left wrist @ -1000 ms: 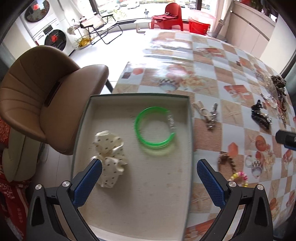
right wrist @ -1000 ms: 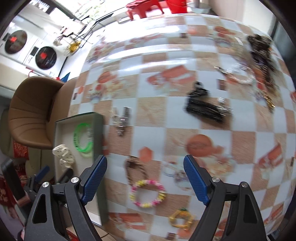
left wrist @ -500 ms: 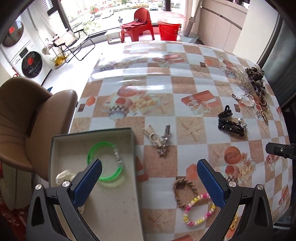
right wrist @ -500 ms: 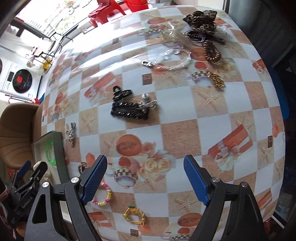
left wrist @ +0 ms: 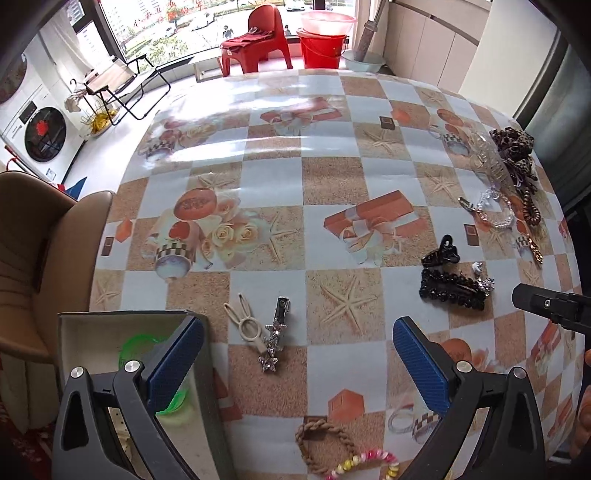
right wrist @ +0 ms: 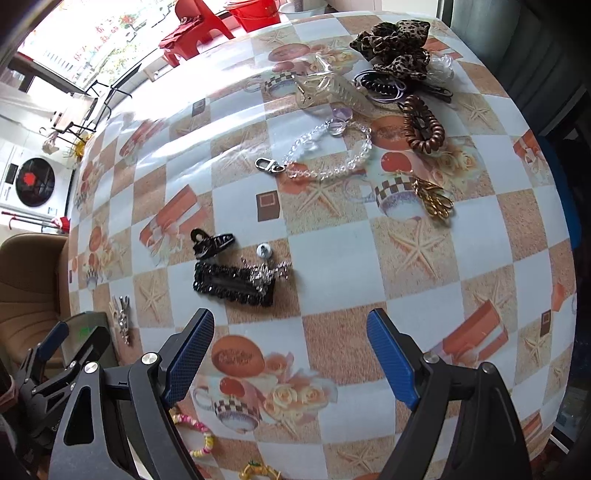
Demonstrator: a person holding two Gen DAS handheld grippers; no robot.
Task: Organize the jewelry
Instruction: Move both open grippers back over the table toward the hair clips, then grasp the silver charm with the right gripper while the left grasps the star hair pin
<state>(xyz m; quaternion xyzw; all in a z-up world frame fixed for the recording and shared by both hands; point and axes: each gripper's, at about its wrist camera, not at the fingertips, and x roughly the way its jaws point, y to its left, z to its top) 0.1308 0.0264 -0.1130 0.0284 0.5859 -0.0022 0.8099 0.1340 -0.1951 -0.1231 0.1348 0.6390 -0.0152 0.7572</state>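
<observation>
It was plainly a home, a lived-in room by a bright window. A dining table [left wrist: 332,177] wore a printed oilcloth of starfish and teacups, with a tan padded chair [left wrist: 33,236] drawn up to it. Across the floor stood a front-loading washing machine [left wrist: 40,129], a folding chair [left wrist: 118,81], a red plastic chair [left wrist: 258,33] and a red bucket [left wrist: 321,44]. Beyond the glass lay what looked like a street, though glare blurred it.
</observation>
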